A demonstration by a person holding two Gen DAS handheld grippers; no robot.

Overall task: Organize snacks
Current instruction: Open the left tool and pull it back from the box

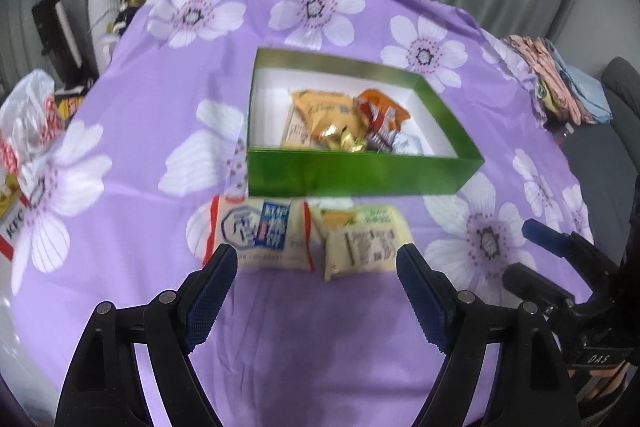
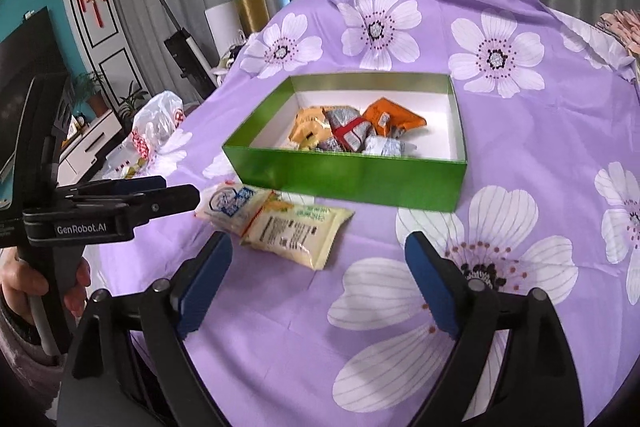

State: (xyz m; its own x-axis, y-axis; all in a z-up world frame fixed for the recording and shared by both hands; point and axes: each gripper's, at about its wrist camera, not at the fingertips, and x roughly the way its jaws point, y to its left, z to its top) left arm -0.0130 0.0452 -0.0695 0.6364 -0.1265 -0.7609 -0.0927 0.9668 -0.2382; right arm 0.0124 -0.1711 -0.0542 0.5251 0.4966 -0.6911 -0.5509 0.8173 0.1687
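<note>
Left-wrist view, L to R. Left tongs [image 1: 318,263], lower centre of frame: jaws spread wide, nothing between the pads, hovering just short of two packets on the worktop [image 1: 132,147] (purple floral cloth). White-and-blue packet [image 1: 262,233] lies centre-left; pale yellow packet [image 1: 366,241] sits just beside it on its right, edges touching or overlapping, can't tell which. Both lie just in front of the green box [image 1: 352,179], centre frame. The box holds approx. five or six snacks, incl. a yellow bag [image 1: 320,115] and an orange wrapper [image 1: 380,107]. Right tongs [image 1: 536,229] enter at lower right edge.

Right-wrist view, L to R. A hand [image 2: 28,287] grips the left tool at far left. Right tongs [image 2: 318,255], lower centre: wide apart and empty, pale yellow packet just ahead and left of them.

Step, as judged: mid-sort, two packets not yet boxed. Next move prob. calls for lowering one pair of tongs over a single packet, closing across its short width, then lifting over the box's near wall. Risk: snagging the neighbouring packet.
</note>
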